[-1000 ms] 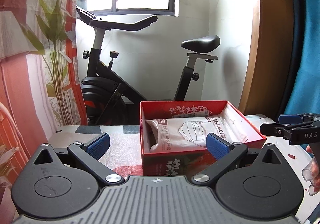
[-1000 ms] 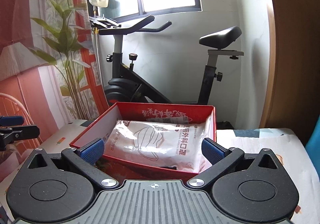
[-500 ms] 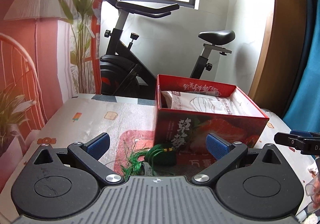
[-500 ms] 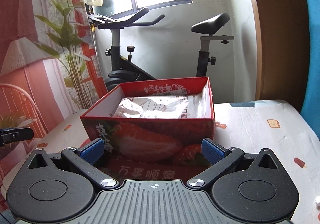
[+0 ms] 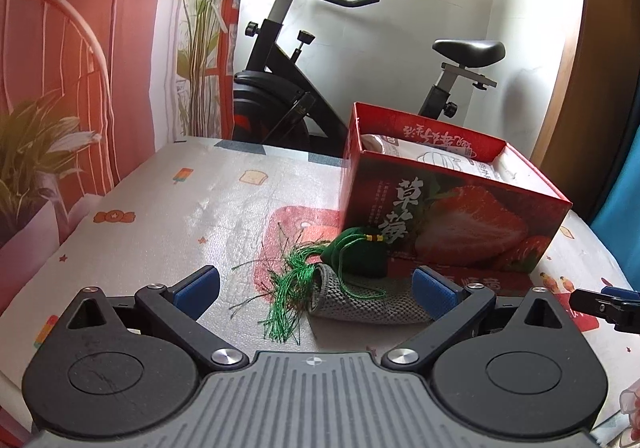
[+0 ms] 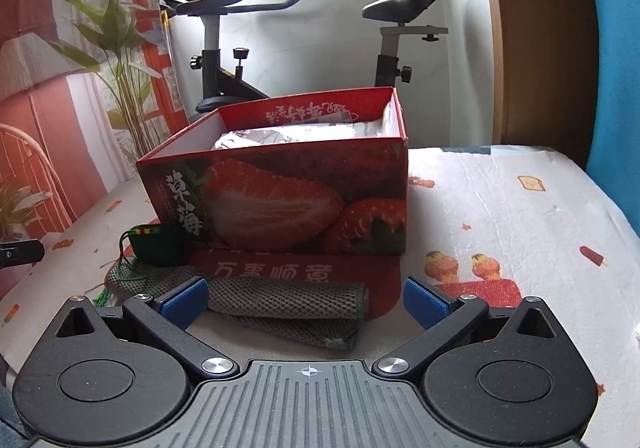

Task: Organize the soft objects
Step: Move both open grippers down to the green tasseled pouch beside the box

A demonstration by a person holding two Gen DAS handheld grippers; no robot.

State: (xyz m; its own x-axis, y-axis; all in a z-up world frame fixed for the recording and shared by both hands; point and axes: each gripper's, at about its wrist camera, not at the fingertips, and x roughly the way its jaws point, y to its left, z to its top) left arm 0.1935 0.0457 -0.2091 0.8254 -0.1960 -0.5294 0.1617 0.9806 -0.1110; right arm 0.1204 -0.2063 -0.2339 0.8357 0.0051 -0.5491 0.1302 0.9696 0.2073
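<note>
A red strawberry-print box (image 5: pixel 456 220) (image 6: pixel 280 204) stands on the table with a white packet of face masks (image 5: pixel 444 160) (image 6: pixel 280 136) inside. In front of it lie a green pouch with a tassel (image 5: pixel 356 256) (image 6: pixel 160 244) and a folded grey knitted cloth (image 5: pixel 368 300) (image 6: pixel 280 304). My left gripper (image 5: pixel 316 286) is open, low over the table, with the tassel and cloth between its fingers' line. My right gripper (image 6: pixel 306 298) is open too, just short of the grey cloth. Neither holds anything.
The table wears a white cloth with cartoon prints (image 5: pixel 160 216) (image 6: pixel 500 216). An exercise bike (image 5: pixel 304 88) (image 6: pixel 224 48) stands behind the table under a window. A printed curtain (image 5: pixel 80 68) hangs at left, a wooden panel (image 6: pixel 536 36) at right.
Both grippers have pulled back and dropped from above the box to table level. The pouch and grey cloth in front of the box have come into view. Both stay open.
</note>
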